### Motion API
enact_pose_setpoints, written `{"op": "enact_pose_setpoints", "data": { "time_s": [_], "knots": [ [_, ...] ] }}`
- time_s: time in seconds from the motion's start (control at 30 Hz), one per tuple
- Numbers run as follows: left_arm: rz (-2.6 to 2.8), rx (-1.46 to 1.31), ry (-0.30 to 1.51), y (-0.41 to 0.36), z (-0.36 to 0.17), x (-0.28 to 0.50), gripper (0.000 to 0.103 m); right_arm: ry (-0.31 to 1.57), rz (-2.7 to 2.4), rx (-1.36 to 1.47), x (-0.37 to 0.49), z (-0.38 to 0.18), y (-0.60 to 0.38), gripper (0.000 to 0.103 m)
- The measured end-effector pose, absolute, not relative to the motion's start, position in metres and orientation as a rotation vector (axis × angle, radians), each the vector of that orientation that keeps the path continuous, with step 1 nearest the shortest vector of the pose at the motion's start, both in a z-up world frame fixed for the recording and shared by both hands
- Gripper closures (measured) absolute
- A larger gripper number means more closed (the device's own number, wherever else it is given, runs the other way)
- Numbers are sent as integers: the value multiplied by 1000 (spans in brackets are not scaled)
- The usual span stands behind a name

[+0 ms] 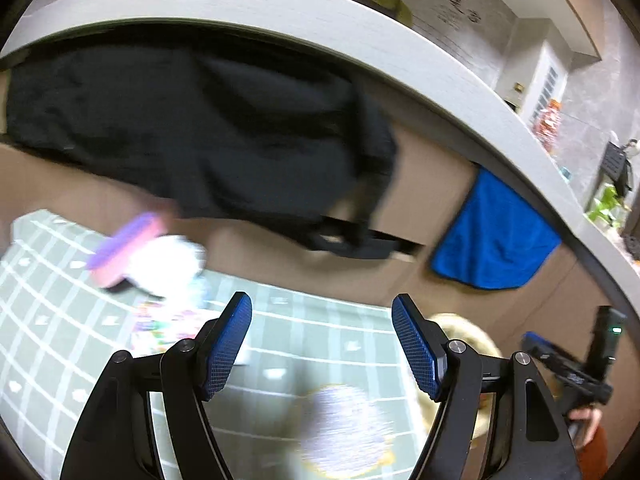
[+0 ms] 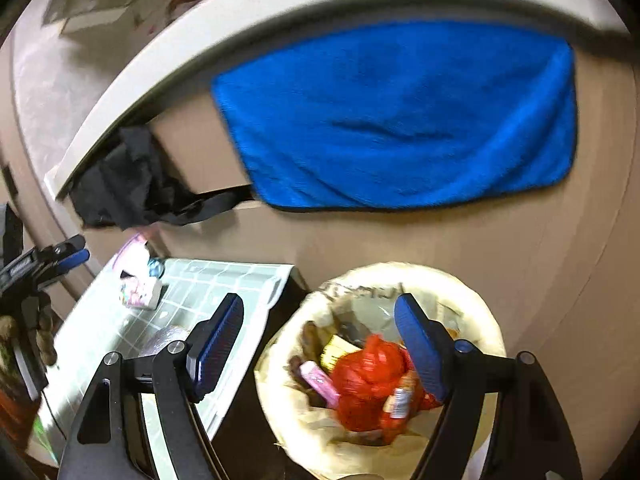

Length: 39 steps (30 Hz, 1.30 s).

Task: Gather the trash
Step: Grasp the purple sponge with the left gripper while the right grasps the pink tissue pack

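My right gripper (image 2: 320,300) is open above a cream waste bin (image 2: 460,292), with nothing between its pads. In the bin lie a red net bag (image 2: 368,376), a pink packet (image 2: 320,382) and other scraps. My left gripper (image 1: 322,298) is also open and holds nothing, over a green checked mat (image 1: 60,320). On that mat lie a pink and purple item (image 1: 128,244) beside something white (image 1: 168,264), a colourful wrapper (image 1: 168,324) and a blurred pale round thing (image 1: 344,428). The right wrist view shows the same wrapper (image 2: 140,292) on the mat (image 2: 200,280).
A blue towel (image 2: 392,120) and a black cloth (image 1: 200,128) hang from a white counter edge (image 1: 280,12) against a beige cabinet front. The bin rim (image 1: 468,332) stands just right of the mat. The left gripper's fingertips (image 2: 76,258) show at the left edge.
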<state>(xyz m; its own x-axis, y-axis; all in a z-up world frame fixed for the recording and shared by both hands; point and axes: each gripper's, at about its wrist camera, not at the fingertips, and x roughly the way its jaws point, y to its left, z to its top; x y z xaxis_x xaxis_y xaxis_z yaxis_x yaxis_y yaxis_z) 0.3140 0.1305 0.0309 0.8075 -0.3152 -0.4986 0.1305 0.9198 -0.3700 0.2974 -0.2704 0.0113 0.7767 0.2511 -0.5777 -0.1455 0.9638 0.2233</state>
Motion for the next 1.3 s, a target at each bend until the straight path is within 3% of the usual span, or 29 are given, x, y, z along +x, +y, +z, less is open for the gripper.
{"op": "enact_pose_setpoints", "data": {
  "time_s": [0.27,0.5,0.87,1.07,1.3],
  "knots": [
    [-118,-239,590,214,8,324,30,703,349,73,292,10,-183,29],
    [-101,-60,653,240,-26,377,30,763,436,33,298,-2,-115,29],
    [-147,-326,765,297,-67,464,30,837,479,-57,306,-24,-65,29],
    [-169,-331,812,297,-73,458,30,857,506,-56,320,-28,-49,29],
    [-240,-304,850,289,-67,408,52,850,573,-55,336,-23,-17,29]
  ]
}}
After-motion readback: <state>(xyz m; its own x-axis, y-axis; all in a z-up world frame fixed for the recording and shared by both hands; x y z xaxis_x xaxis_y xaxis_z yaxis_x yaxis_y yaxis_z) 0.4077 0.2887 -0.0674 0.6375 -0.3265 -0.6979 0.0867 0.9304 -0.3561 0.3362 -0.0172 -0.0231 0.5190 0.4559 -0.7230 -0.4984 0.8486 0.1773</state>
